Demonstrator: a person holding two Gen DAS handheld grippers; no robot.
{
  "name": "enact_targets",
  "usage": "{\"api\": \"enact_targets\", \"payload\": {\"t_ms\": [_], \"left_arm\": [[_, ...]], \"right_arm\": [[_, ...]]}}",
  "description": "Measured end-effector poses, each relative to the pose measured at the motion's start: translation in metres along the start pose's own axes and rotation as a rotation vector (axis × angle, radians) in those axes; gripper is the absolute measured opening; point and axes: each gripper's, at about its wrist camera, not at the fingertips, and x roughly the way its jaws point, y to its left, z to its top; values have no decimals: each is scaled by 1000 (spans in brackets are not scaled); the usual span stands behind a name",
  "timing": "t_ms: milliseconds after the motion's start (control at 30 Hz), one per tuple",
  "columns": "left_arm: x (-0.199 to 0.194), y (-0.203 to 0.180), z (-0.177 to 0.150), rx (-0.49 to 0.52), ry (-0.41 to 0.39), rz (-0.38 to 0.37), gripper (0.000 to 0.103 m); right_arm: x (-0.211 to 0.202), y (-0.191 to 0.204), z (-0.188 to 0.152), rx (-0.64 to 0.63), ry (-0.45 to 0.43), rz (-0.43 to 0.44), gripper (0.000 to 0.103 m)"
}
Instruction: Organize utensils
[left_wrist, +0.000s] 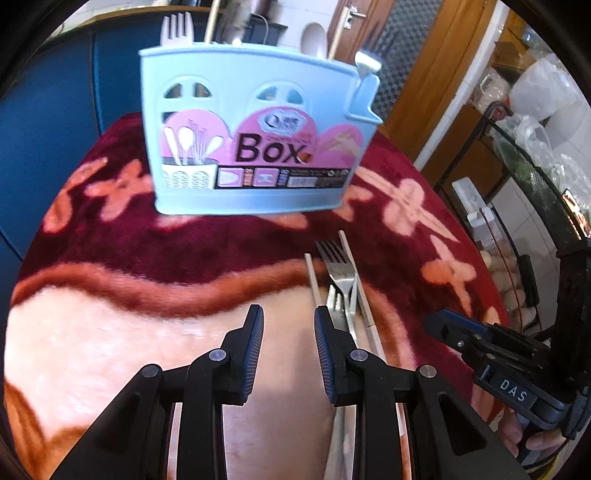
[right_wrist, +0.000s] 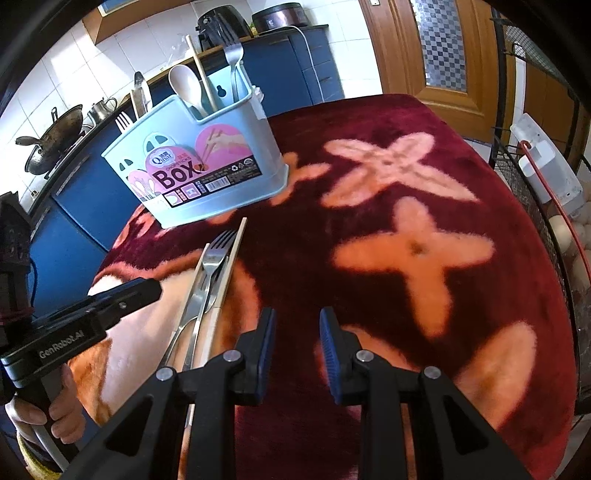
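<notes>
The task appears partly complete: several utensils already stand in the box (right_wrist: 199, 162), while a small pile remains on the blanket (right_wrist: 406, 192) in front of it. The pile consists of two metal forks (right_wrist: 210, 266) lying together, flanked by two pale chopsticks (right_wrist: 231, 266); in the left wrist view the same forks (left_wrist: 341, 277) and chopsticks (left_wrist: 360, 288) lie just ahead of the left gripper's right finger. These four items are judged to be what is left to load. The box is light blue, stands upright near the far edge of the blanket, and shows at least two compartments. The right-hand compartment holds a white spoon (right_wrist: 184, 86), a wooden chopstick (right_wrist: 201, 72) and a metal fork (right_wrist: 233, 62), all upright or slightly tilted. The left part holds a white plastic fork (right_wrist: 123, 122) and a metal item whose type cannot be determined. The left gripper (left_wrist: 288, 325) has its fingers parted with nothing between them, hovering above the blanket beside the pile. The right gripper (right_wrist: 297, 328) is likewise parted and empty, positioned just right of the pile. Neither gripper touches a utensil.
</notes>
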Motion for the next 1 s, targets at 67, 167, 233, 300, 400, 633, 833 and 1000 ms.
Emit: {"api": "enact_targets", "payload": {"t_ms": [67,167,233,300,400,633,833,1000], "left_arm": [[6,-3,1,1,11,-5,29],[16,-7,4,2,27,-6,29],[23,-9,6,3,37,-4,29],[28,-11,9,11,38,6,29],[34,-14,13,32,34,28,29],[44,-19,19,76,39,73,29],[42,-16,17,84,30,74,19],[38,-14,16,72,26,45,7]], "right_arm": [[0,-1,0,0,0,4,28],[0,-3,-1,1,-1,11,28],[0,-4,-1,2,-3,15,28],[0,-5,-1,4,-3,18,28],[0,-6,-1,8,-4,25,28],[0,-8,-1,14,-5,34,28],[1,-8,-1,12,-5,33,28],[3,-6,-1,9,-3,24,28]]}}
